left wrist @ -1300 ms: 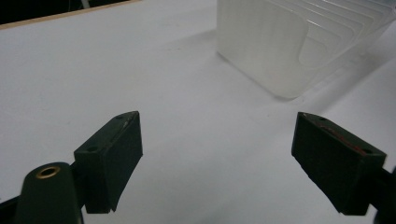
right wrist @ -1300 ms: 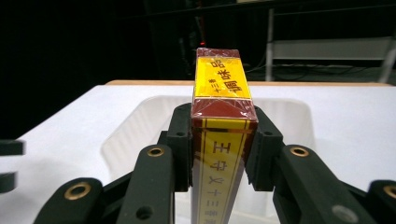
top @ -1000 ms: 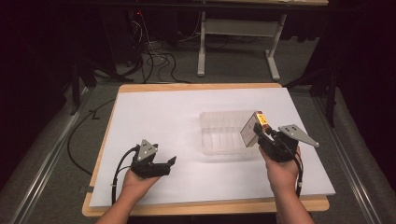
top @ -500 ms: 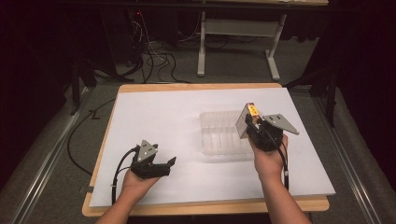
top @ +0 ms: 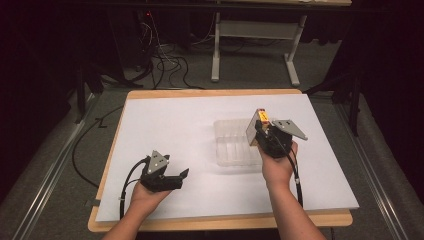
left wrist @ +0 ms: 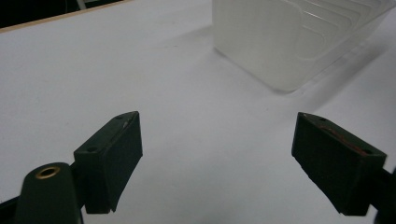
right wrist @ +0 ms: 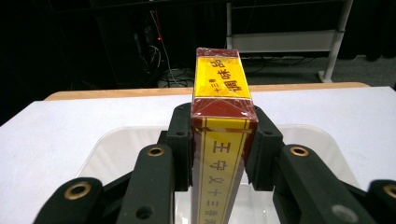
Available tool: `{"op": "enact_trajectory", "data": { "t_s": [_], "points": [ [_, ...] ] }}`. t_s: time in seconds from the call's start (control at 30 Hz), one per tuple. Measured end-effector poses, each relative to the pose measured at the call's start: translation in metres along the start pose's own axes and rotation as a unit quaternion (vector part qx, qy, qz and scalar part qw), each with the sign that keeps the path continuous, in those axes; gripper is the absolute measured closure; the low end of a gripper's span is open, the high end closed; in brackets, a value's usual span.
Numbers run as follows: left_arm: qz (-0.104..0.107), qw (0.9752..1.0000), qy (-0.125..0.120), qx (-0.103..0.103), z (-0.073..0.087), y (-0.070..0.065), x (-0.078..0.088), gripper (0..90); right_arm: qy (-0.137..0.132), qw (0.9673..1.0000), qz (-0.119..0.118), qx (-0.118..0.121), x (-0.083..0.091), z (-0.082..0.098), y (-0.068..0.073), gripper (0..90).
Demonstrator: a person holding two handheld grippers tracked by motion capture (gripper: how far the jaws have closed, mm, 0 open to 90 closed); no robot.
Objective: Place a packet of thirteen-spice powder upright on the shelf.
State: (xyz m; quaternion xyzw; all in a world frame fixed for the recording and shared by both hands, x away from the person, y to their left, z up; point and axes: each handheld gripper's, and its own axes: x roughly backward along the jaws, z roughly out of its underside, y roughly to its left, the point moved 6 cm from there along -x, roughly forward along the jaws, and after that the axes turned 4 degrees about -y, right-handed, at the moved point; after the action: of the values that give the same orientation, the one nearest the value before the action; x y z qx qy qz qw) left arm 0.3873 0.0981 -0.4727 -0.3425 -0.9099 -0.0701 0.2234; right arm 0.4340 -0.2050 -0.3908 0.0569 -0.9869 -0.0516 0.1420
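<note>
Carrying step, by the look of it: right gripper (top: 261, 131) clenched on a red-and-yellow box (right wrist: 223, 116), held upright over the right end of the clear plastic tray (top: 231, 145) near the sheet's middle. Next move likely needs lowering into the tray, then release. Left gripper (top: 179, 177) rests near the front-left corner, jaws parted, empty.

One clear plastic tray (top: 235, 145) sits on the tabletop (top: 200, 95). One red-and-yellow box (right wrist: 223, 121) is over the tray's right edge. There are two grippers: the right gripper (top: 260, 131) at the tray's right side, and the left gripper (top: 182, 176) near the tray's lower left, apart from it.
</note>
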Motion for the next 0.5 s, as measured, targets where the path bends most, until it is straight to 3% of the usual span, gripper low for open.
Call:
{"op": "enact_trajectory", "data": {
  "t_s": [0.5],
  "points": [
    [-0.001, 1.0, 0.003, 0.001, 0.0011, 0.0008, 0.0002, 16.9, -0.001, 0.9999, 0.014, -0.008, -0.0062, 0.0073, -0.003, 68.3]
  ]
}}
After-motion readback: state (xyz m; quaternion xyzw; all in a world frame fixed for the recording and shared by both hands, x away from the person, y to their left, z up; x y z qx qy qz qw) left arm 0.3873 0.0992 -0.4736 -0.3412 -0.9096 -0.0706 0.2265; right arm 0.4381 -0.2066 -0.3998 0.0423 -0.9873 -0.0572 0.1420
